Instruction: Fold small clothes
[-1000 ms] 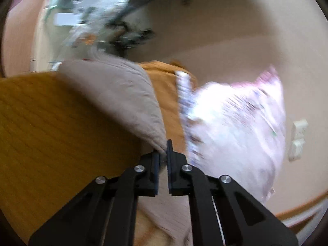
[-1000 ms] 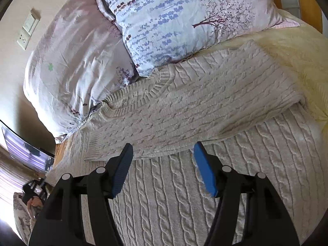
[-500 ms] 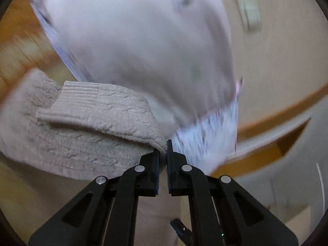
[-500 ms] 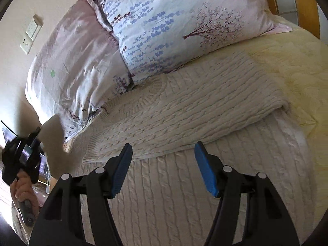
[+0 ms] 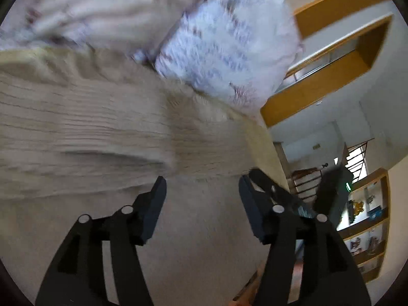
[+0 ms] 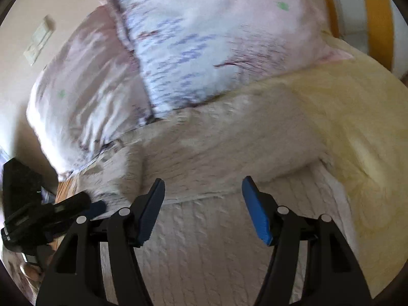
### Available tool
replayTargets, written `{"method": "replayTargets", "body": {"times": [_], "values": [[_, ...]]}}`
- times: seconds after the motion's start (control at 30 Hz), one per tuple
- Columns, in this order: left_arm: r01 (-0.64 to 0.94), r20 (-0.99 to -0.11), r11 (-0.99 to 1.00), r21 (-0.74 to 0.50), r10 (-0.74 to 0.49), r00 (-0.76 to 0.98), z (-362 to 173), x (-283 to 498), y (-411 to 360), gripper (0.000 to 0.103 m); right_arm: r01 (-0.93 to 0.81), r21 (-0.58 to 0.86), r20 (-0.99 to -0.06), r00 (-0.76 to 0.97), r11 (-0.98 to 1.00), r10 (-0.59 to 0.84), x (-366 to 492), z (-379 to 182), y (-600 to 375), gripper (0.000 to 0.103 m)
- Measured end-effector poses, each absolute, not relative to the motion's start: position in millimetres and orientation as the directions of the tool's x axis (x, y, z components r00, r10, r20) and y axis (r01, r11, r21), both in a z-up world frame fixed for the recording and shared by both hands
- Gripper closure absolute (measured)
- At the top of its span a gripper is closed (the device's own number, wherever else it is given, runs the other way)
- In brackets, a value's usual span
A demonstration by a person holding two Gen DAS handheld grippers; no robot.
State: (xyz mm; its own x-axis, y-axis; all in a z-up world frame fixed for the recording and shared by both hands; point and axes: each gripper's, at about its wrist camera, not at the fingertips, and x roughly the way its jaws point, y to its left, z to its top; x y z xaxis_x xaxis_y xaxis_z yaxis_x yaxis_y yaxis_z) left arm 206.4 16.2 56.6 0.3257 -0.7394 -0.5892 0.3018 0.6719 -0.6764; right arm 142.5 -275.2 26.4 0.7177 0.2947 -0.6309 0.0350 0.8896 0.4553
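Note:
A cream cable-knit sweater (image 6: 229, 153) lies on the bed below the pillows, one sleeve folded across its body. In the left wrist view the sweater (image 5: 84, 127) fills the left half, blurred, with a sleeve laid over it. My left gripper (image 5: 201, 188) hovers just above the knit; its jaws are opening and nothing is between them. It also shows at the left edge of the right wrist view as the left gripper (image 6: 84, 204), beside the sleeve. My right gripper (image 6: 202, 191) stands open over the sweater's lower part, empty.
Two floral pillows (image 6: 204, 38) lean against the wall behind the sweater. A pale yellow blanket (image 6: 357, 107) covers the bed to the right. A wooden headboard (image 6: 377, 20) stands at the far right. Shelves (image 5: 367, 229) and a wooden frame (image 5: 331, 76) lie beyond the bed's edge.
My left gripper swung the sleeve across onto the sweater's body, then let it go and opened. The right gripper has barely moved and stays open.

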Motion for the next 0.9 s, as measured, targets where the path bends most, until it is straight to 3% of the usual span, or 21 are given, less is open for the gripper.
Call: {"method": "replayTargets", "body": {"times": [0.13,0.27,0.37,0.6,0.73,0.9], "values": [[0.243,-0.649,0.803,-0.543,-0.586,0.485,68,187,80,0.044,-0.114,0.401,-0.631,0.685,0.909,0.364,155,37,-239,0.040],[0.115,-0.731,0.903,-0.414,-0.405,0.550,58,184,135,0.045,-0.269,0.207,-0.656,0.675,0.941,0.337,164,42,-179,0.048],[0.077,-0.775,0.944,-0.321,-0.308,0.552,50,184,151,0.045,-0.375,0.060,-0.666,0.675,0.925,0.317,171,46,-134,0.048],[0.029,-0.838,0.957,-0.288,-0.267,0.475,18,194,164,0.045,-0.489,-0.159,-0.696,0.672,0.857,0.254,190,26,-61,0.051],[0.032,-0.835,0.960,-0.279,-0.259,0.485,15,192,164,0.043,-0.438,-0.143,-0.714,0.667,0.888,0.214,206,12,-69,0.095],[0.038,-0.830,0.957,-0.287,-0.268,0.488,16,187,166,0.040,-0.243,0.103,-0.627,0.737,0.964,0.253,207,38,-133,0.096]]}}
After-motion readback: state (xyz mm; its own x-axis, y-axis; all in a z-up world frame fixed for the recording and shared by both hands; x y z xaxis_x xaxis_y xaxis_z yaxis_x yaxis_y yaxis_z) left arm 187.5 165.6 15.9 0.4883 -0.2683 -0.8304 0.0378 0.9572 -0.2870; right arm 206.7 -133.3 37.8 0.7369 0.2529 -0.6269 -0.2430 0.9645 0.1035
